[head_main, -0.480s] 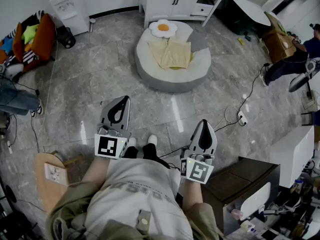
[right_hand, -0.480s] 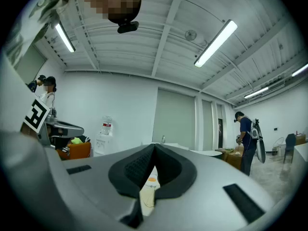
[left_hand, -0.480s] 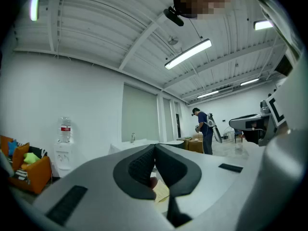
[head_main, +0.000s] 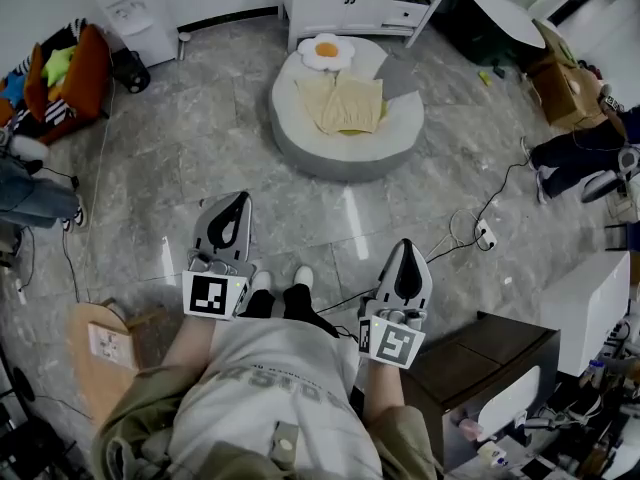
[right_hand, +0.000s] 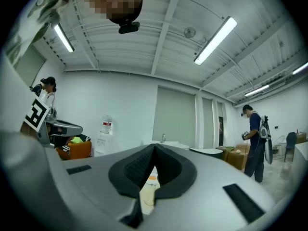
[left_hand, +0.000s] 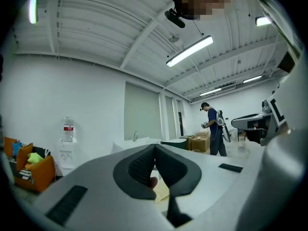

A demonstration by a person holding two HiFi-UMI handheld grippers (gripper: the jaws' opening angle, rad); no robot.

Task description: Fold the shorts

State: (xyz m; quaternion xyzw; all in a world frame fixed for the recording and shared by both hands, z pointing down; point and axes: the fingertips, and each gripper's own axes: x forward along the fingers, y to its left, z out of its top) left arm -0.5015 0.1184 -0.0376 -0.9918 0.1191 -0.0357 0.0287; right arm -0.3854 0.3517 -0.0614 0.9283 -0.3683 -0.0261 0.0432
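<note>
Although the shorts [head_main: 345, 105] lay spread on the round pouf [head_main: 300, 143] at 12 o'clock, well apart from both tools, neither gripper touched them. At 7 o'clock in the head view, the left gripper [head_main: 240, 200] was clenched: its own view showed the two dark pads pressed together at the tips with nothing caught between. At 5 o'clock, the right gripper [head_main: 405, 248] was clamped tight the same way and just as empty. Both pointed level toward the pouf, over the floor [head_main: 200, 138], near the person's shoes [head_main: 303, 279]. An egg-shaped cushion [head_main: 327, 52] sat at the pouf's 12 o'clock rim, just beyond the shorts, and a grey cloth [head_main: 398, 76] lay at its 2 o'clock.
</note>
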